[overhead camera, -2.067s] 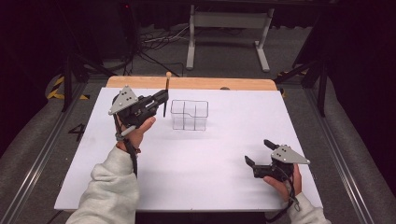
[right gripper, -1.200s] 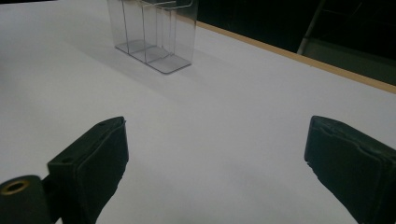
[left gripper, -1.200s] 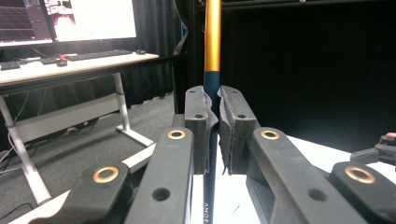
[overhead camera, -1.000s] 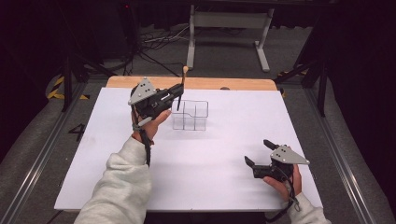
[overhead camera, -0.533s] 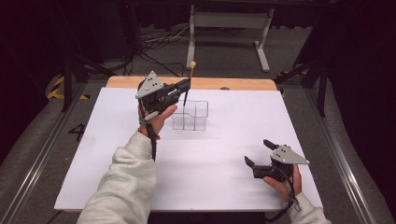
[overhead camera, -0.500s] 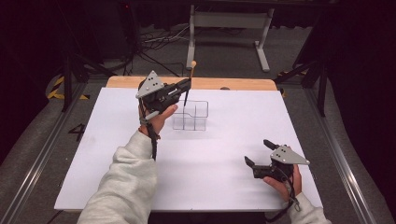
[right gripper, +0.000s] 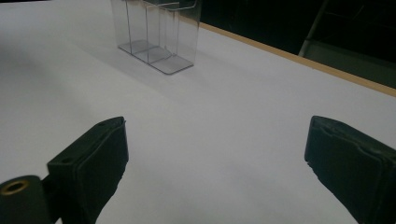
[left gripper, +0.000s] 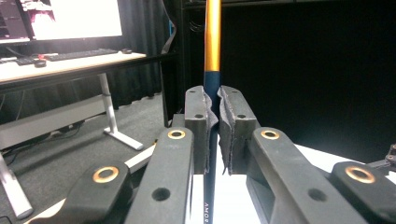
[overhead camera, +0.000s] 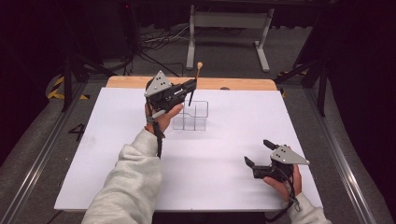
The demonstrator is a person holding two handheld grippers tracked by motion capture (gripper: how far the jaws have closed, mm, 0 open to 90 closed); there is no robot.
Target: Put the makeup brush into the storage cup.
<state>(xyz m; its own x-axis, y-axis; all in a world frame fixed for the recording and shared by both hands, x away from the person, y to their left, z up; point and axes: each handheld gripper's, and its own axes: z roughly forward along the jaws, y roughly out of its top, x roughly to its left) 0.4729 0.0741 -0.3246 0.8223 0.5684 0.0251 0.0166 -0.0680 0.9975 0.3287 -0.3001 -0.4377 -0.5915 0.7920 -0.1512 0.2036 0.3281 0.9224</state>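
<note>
**Brush clamped upright above the clear organizer**

I am holding my left gripper (overhead camera: 189, 88) over the far half of the white table (overhead camera: 93, 154), and its jaws are pinching one slim brush (overhead camera: 194, 84) by its dark blue lower shaft. In the left gripper view the orange upper shaft (left gripper: 212, 32) is rising straight up between my two pads (left gripper: 198, 121), and the dark part is running down past them toward the white surface. From above, the brush's pale rounded top end is pointing away from me, and its dark lower end is hanging just over the clear organizer (overhead camera: 190, 116).

That organizer is sitting directly below and just ahead of my left jaws; it is one piece, transparent, split into several upright compartments, though I cannot tell how many exactly. Its thin walls are the only things standing under the brush tip.

My right gripper (overhead camera: 259, 153) is resting low near my edge of the table, well apart from the organizer, with its jaws spread wide and nothing between them. In its own view the organizer (right gripper: 156, 35) is standing far ahead, with bare white table in between.

Beyond the table, one light metal stand (overhead camera: 229, 28) and some loose cables are lying on the grey floor.
</note>
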